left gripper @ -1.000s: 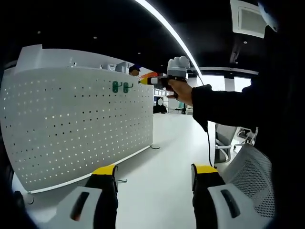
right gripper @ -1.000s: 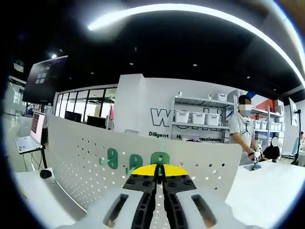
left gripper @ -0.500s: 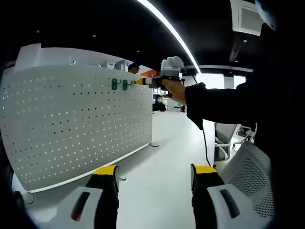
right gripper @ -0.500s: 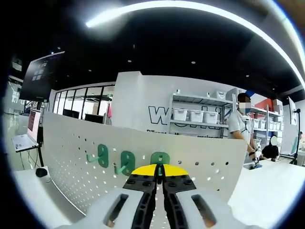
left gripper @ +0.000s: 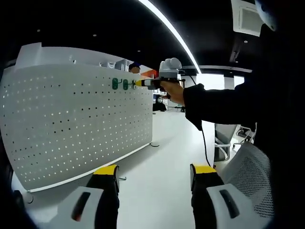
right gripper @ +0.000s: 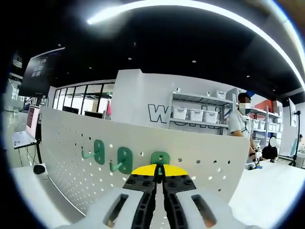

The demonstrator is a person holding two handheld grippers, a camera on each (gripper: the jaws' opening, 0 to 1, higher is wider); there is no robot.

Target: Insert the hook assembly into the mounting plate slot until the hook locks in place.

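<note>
The white pegboard (left gripper: 76, 124) stands upright on the table, with two green hooks (left gripper: 120, 84) near its top right corner. My left gripper (left gripper: 155, 177) hangs low and open in front of the board, holding nothing. In the left gripper view, a hand holds my right gripper (left gripper: 138, 83) with its yellow tips at the board, just right of the two hooks. In the right gripper view, my right gripper (right gripper: 159, 170) is shut on a third green hook (right gripper: 160, 158). This hook's plate is against the pegboard (right gripper: 71, 143), right of the two mounted hooks (right gripper: 98, 151) (right gripper: 124, 160).
A white mesh chair (left gripper: 250, 174) stands to the right of the table. Behind the board are shelves with bins (right gripper: 198, 116), a standing person (right gripper: 237, 125) and a laptop (right gripper: 21, 139) on a stand at the left.
My right gripper has moved in toward the pegboard with the green hook, which now sits against the board beside the other two. The left gripper has barely moved.
</note>
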